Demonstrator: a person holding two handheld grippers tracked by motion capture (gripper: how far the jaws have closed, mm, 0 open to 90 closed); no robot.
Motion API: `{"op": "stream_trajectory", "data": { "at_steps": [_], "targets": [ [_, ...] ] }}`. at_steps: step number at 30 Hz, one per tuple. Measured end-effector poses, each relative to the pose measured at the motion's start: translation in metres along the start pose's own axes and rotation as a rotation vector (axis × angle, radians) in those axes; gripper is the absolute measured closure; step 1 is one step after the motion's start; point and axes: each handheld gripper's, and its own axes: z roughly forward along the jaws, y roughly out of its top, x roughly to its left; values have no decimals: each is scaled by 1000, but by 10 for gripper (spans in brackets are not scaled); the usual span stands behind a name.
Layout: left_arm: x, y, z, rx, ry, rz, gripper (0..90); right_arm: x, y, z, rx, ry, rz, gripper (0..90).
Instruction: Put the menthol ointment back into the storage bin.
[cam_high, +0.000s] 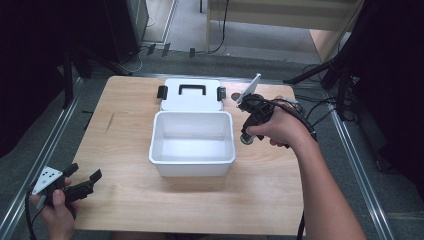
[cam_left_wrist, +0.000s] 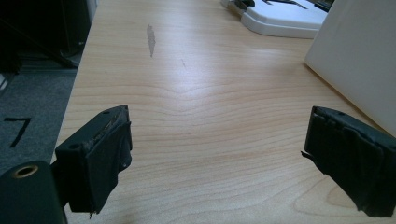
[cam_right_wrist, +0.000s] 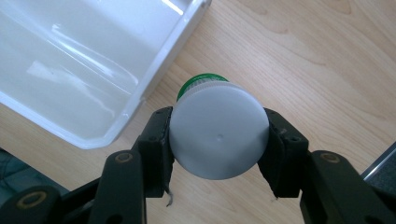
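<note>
Bottle (cam_right_wrist: 218, 135) — a small round white one with a green cap (cam_right_wrist: 201, 80) at its far end — sits clamped between the fingers (cam_right_wrist: 156, 144) of the right gripper (cam_right_wrist: 218, 140), held clear of the worktop (cam_right_wrist: 299, 60) just beside the bin's (cam_right_wrist: 140, 100) right wall. It looks like light, stiff plastic, and its smooth round side could slip or roll against the pads. The hold across the widest part of the body seems the safest place, since the sides are parallel there. Nearer the person, the left gripper (cam_high: 80, 184) hangs at the worktop's front left corner with its fingers (cam_left_wrist: 100, 156) apart and nothing between them. Beyond the open bin lies its lid (cam_high: 192, 95) — flat, with a black handle and two latches.
</note>
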Motion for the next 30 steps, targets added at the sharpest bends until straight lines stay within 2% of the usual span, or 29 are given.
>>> {"op": "stream_trajectory", "data": {
  "at_steps": [8, 14, 19, 30],
  "targets": [
    [0, 0, 0, 3, -1, 1, 82, 11, 12, -15, -8, -8, -29, 515],
    [0, 0, 0, 3, -2, 0, 82, 22, 21, -21, -25, -5, -76, 515],
    [0, 0, 1, 3, -2, -2, 82, 30, 27, -21, -54, 4, -124, 514],
    [0, 0, 1, 6, -3, 1, 82, 49, 39, -11, -61, 24, -236, 514]
  ]
}}
